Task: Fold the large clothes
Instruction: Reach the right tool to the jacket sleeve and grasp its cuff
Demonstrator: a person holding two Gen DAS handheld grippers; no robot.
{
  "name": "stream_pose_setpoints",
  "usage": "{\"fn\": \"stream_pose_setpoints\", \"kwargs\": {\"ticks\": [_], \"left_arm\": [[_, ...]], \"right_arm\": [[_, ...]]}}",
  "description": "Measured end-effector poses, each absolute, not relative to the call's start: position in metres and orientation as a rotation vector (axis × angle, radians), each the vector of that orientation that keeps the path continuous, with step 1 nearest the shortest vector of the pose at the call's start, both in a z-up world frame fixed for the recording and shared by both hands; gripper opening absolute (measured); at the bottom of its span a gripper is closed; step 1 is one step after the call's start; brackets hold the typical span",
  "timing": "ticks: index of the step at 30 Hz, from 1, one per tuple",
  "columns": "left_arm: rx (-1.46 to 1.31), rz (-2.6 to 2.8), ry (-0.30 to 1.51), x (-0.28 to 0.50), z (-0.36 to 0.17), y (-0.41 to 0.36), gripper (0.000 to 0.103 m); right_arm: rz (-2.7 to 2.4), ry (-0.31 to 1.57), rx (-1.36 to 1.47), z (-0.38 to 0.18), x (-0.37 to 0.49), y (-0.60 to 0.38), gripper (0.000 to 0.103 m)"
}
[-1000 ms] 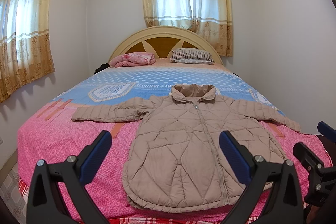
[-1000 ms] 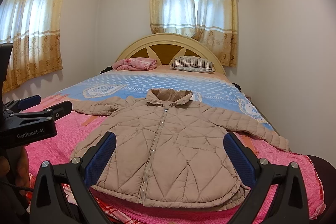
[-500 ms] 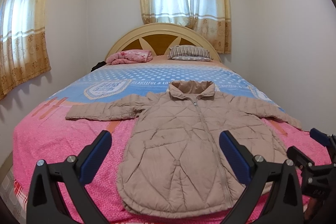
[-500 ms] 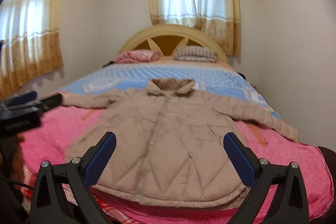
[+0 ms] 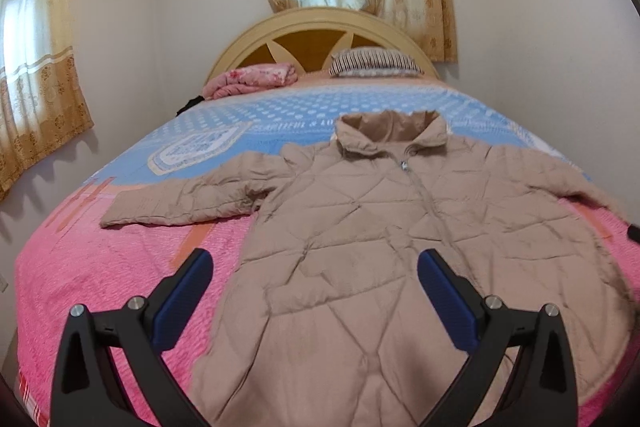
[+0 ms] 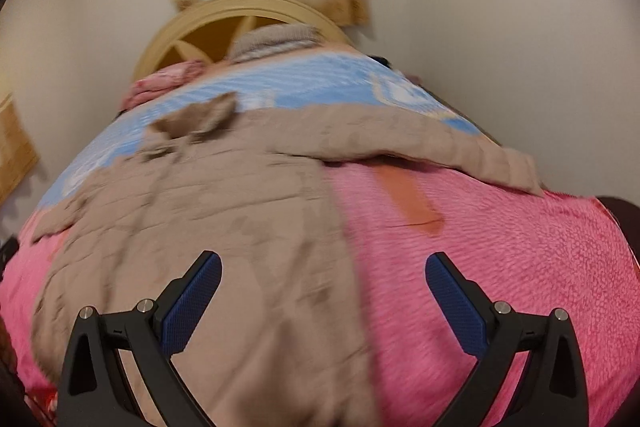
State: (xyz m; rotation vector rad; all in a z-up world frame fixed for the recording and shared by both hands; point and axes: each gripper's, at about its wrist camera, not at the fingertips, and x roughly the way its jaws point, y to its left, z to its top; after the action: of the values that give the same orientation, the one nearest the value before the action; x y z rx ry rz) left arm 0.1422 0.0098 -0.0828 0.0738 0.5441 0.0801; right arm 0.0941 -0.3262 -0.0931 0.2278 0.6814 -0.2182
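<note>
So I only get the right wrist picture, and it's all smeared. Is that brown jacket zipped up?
Observer: Yes. The left wrist view is sharp, and it shows the jacket lying front up, zipped nearly to the collar.
Operator: And the sleeve on the far side from me? I can barely make it out.
Observer: That far sleeve is spread straight out, flat on the pink blanket.
Operator: Is the other gripper holding anything?
Observer: No. The left gripper is open, with nothing between its fingers, and it points at the jacket's lower half.
</note>
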Motion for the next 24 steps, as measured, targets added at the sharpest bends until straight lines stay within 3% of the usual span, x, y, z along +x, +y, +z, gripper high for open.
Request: {"fn": "stream_pose_setpoints", "kwargs": {"ticks": [15, 24], "left_arm": [[0.087, 0.125, 0.618, 0.236, -0.106, 0.01, 0.103], [0.081, 0.154, 0.659, 0.266, -0.111, 0.018, 0.103]], "right_arm": [[-0.642, 0.752, 0.482, -0.127, 0.161, -0.542, 0.093], [-0.74, 0.765, 0.543, -0.135, 0.172, -0.594, 0.092]]}}
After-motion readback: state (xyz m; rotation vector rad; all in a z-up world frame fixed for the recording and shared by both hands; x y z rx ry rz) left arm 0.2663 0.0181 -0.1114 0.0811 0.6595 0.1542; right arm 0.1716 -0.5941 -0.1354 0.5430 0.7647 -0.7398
